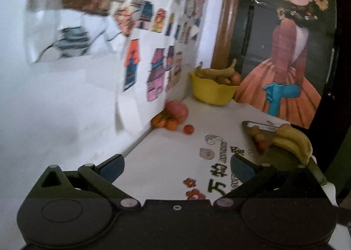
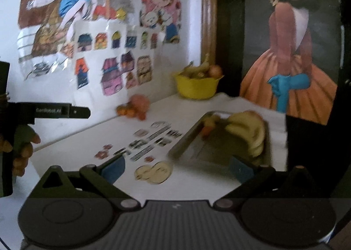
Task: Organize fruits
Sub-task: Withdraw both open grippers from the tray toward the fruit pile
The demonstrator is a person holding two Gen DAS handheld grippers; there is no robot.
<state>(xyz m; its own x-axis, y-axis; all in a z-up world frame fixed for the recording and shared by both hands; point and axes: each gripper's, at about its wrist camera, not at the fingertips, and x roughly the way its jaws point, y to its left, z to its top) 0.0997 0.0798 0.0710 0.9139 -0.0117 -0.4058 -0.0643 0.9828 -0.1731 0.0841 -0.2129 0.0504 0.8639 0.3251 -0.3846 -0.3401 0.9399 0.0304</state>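
A yellow bowl [image 1: 214, 90] [image 2: 196, 87] holding bananas and a round fruit stands in the far corner of the white table. Against the wall lie a pink apple [image 1: 177, 110], small oranges [image 1: 164, 122] and a small red fruit [image 1: 188, 129]; the right wrist view shows this pile [image 2: 135, 108] blurred. A grey tray [image 1: 276, 153] [image 2: 197, 140] holds a banana bunch [image 1: 292, 141] [image 2: 248, 131] and small fruits [image 1: 258, 138]. My left gripper [image 1: 177, 165] hangs open above the table, nothing between its fingers. My right gripper [image 2: 177, 168] is open too, near the tray's front edge.
The wall on the left carries colourful stickers and drawings. A dark panel with a painted girl stands behind the table, beside a wooden frame. In the right wrist view a hand [image 2: 19, 149] holds the other gripper's handle at the left edge. Printed labels mark the tabletop [image 2: 153, 138].
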